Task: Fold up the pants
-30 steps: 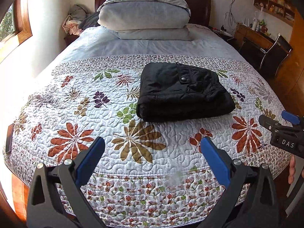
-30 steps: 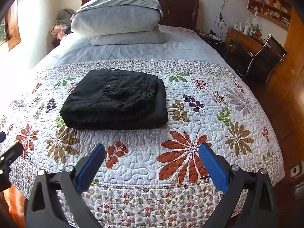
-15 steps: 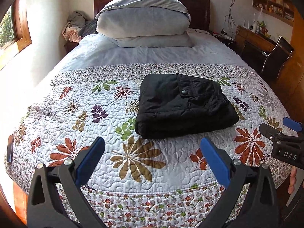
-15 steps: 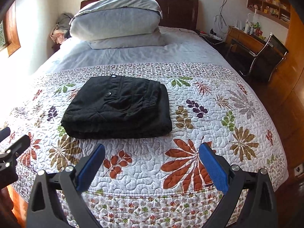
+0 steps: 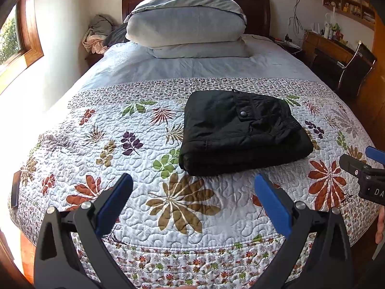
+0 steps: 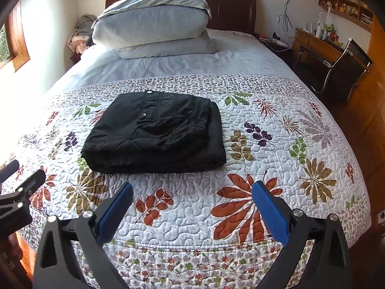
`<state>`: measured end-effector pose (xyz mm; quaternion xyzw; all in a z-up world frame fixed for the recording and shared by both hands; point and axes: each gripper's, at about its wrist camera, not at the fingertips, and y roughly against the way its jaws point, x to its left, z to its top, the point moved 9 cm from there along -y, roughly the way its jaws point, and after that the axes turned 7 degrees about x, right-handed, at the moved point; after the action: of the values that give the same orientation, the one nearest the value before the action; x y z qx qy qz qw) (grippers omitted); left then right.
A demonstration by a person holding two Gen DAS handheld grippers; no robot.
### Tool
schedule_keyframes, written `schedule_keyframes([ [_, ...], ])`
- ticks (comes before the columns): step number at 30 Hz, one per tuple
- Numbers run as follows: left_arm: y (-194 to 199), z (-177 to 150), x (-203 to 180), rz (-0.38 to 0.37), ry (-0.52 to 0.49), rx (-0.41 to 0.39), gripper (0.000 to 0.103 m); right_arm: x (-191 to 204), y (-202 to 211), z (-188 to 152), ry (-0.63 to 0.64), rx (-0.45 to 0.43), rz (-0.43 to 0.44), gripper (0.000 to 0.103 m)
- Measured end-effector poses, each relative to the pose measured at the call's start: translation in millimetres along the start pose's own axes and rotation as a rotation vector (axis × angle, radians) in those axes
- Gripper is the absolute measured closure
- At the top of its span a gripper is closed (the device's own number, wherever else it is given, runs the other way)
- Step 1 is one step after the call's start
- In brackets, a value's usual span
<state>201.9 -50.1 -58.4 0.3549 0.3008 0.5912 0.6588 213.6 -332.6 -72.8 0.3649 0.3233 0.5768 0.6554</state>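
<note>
— What's changed since a second ago?

— I've tipped both grippers lower and eased them a little nearer the bed: the black pants (image 5: 243, 130) sit lower in each view than they did, and more of the headboard wall shows above. The pants themselves have not shifted.

— Where are they?

— Folded into a thick rectangular bundle on the leaf-patterned quilt (image 5: 144, 159), in the middle of its width and well short of the near edge. A snap button shows on the top layer, and the elastic waistband lies along the bundle's right side.

— And your grippers?

— My left gripper (image 5: 192, 202) is spread wide, nothing between its blue pads (image 5: 113, 207), hovering over the near part of the quilt, apart from the pants. My right gripper (image 6: 191, 208) is likewise splayed and empty, also clear of the bundle. Each one pokes into the other's view at the frame edge.

— What's beyond?

— Two grey pillows (image 6: 154, 24) stacked against the dark headboard (image 6: 235, 9), a heap of clothes (image 5: 98, 33) in the corner left of them. A desk (image 6: 315, 43) and chair (image 6: 346, 67) stand at right. A dark flat thing (image 5: 15, 189) lies at the quilt's left edge, perhaps a phone; I can't tell.
</note>
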Motion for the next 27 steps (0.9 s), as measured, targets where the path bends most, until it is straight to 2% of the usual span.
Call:
schedule_keyframes([
  [27, -2.4, -4.0, -3.1, 0.0, -0.02, 0.009, 0.003, -3.7, 2.5, 0.8, -0.003, -0.002, -0.005, 0.003],
])
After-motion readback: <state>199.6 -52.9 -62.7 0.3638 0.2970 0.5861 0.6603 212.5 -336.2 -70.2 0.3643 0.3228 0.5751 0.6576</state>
